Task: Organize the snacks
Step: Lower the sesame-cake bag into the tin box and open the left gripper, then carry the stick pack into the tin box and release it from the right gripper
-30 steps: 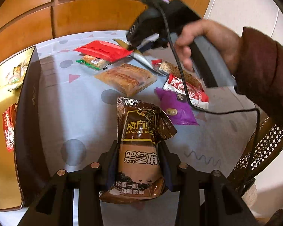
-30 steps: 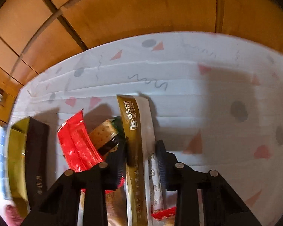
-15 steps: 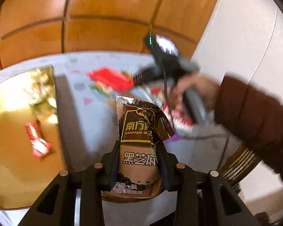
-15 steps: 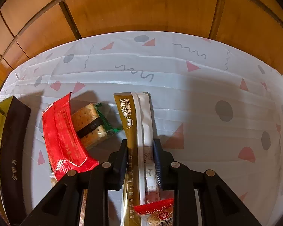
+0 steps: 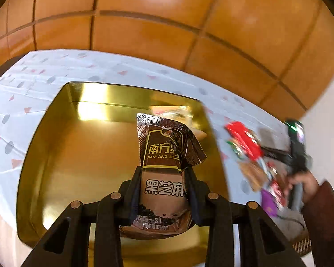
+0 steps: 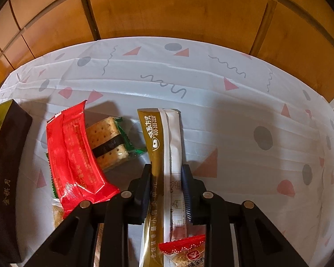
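- The left tongs (image 5: 163, 191) are clenched on a brown foil sachet with white Chinese lettering (image 5: 164, 173), gripped across its lower middle, with the crumpled top seal standing free above the pads.
- That sachet hangs over the open gold-lined tin box (image 5: 62, 146), toward the box's right wall; it is not yet resting on the box floor.
- As a judgement, the sachet is light and soft: the foil creases and folds over at the top, so it will flop rather than hold shape. A grip across the filled belly, as here, looks safer than pinching the thin seal, which could slip or tear.
- A pale wrapped snack (image 5: 178, 111) lies at the box's far right corner, blurred; what it is I cannot tell.
- The right tongs (image 6: 167, 182) are closed around a long gold-and-white stick packet (image 6: 164, 155) lying on the counter (image 6: 245, 115), just right of the box's dark outer wall (image 6: 6, 166). The pads sit against both long edges near mid-length.
- The stick looks slim and light, with a glossy film that may slide between the pads; holding near the middle should keep it from drooping.
- Between box and stick lie a red foil wrapper (image 6: 75, 155) and a clear-wrapped cracker sandwich with a green edge (image 6: 106, 142), the wrapper partly over the cracker, which is likely brittle.
- A red-topped biscuit packet (image 6: 184, 251) overlaps the stick's near end and may drag along if the stick is lifted.
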Action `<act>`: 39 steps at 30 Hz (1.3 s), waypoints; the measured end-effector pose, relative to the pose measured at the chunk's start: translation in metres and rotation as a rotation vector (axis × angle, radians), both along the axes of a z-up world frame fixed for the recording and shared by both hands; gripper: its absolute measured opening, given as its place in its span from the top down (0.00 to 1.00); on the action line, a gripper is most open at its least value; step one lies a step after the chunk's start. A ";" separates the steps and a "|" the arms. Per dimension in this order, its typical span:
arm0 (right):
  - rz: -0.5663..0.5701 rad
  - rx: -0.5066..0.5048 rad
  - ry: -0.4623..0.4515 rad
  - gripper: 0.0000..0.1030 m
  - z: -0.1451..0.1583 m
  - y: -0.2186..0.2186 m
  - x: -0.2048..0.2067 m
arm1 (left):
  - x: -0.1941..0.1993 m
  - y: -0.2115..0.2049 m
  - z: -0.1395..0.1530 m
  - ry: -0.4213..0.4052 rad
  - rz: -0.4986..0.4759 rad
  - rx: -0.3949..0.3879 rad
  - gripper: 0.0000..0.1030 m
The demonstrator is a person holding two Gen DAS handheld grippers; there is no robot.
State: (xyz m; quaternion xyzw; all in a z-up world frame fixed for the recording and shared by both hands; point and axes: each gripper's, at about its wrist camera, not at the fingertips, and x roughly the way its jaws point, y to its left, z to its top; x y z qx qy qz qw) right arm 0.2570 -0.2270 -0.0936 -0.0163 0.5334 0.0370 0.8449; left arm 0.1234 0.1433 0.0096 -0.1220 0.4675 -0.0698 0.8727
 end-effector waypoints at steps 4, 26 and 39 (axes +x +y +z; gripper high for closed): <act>0.003 0.001 -0.006 0.74 0.001 -0.001 -0.003 | 0.034 0.001 -0.010 0.017 0.011 0.052 0.64; -0.022 -0.053 -0.056 0.75 0.004 0.014 -0.018 | -0.021 -0.020 -0.007 -0.034 0.120 0.196 0.61; -0.234 0.100 -0.202 0.79 0.063 -0.008 -0.031 | -0.058 -0.025 -0.011 -0.028 0.136 0.209 0.61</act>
